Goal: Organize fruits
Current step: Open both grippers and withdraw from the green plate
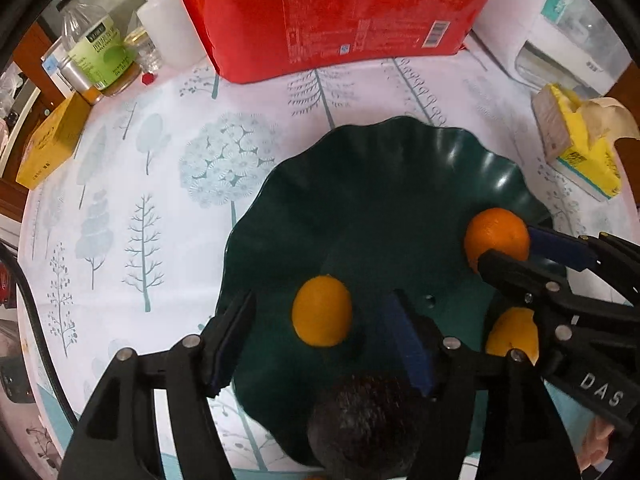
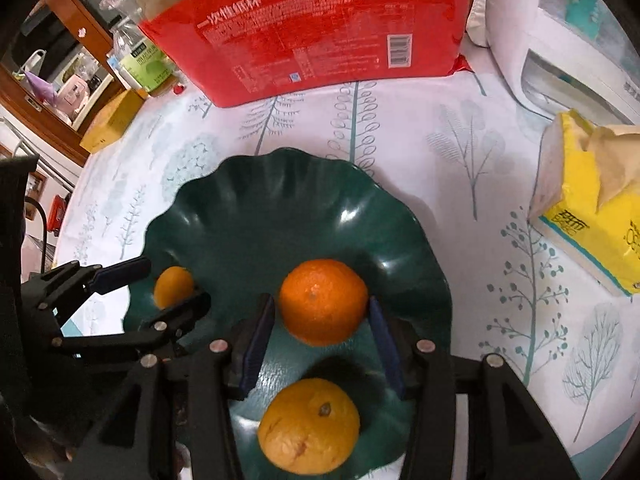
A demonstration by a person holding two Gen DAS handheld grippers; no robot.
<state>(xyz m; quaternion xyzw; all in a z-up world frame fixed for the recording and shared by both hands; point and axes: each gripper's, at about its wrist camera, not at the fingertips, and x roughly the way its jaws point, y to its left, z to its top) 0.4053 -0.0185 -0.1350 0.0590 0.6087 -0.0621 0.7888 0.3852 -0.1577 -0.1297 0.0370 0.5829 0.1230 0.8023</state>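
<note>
A dark green wavy plate on the tree-print tablecloth holds three citrus fruits. A yellow-orange one lies on the plate between the fingers of my left gripper, which is open with clear gaps on both sides. A deeper orange fruit rests on the plate between the blue pads of my right gripper. Those pads stand just beside it with slivers of gap. The third fruit lies nearer, under the right gripper.
A red package stands behind the plate. An open yellow tissue pack and a white appliance are at the right. Bottles and a yellow box are at the left. A dark rough round thing shows below the left gripper.
</note>
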